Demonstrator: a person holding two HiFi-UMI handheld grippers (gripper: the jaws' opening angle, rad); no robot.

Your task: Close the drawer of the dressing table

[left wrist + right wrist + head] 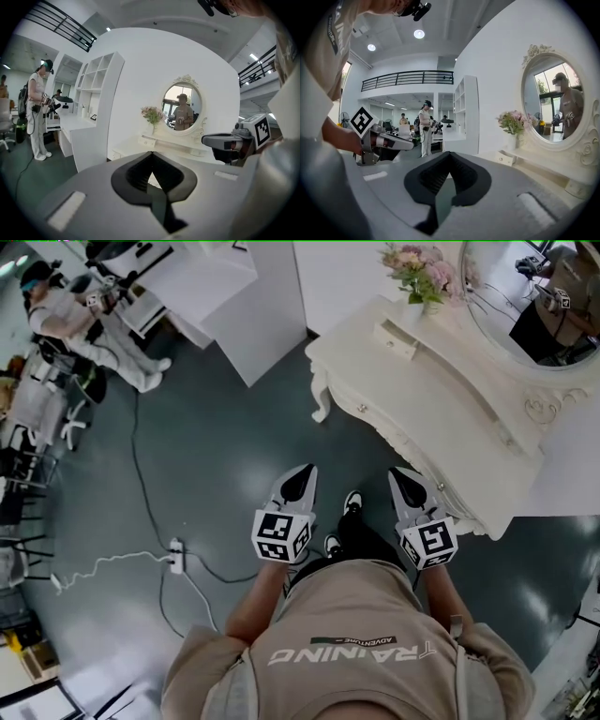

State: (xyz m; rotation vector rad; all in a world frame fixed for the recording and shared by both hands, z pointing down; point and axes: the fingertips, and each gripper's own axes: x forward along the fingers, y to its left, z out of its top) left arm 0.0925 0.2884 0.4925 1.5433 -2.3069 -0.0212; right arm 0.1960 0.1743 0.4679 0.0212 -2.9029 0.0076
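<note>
Short of the dressing table (450,395), left gripper (302,479) and right gripper (405,482) hover — jaws together, empty; small drawer (395,339) seemingly ajar.

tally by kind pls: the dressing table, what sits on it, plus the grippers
Dressing table: 1
Mirror: 1
Small drawer: 1
Vase of flowers: 1
Grippers: 2, left gripper and right gripper, jaws together on both
Total: 6

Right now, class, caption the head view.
Left gripper and right gripper, both shut, held before the white dressing table.
</note>
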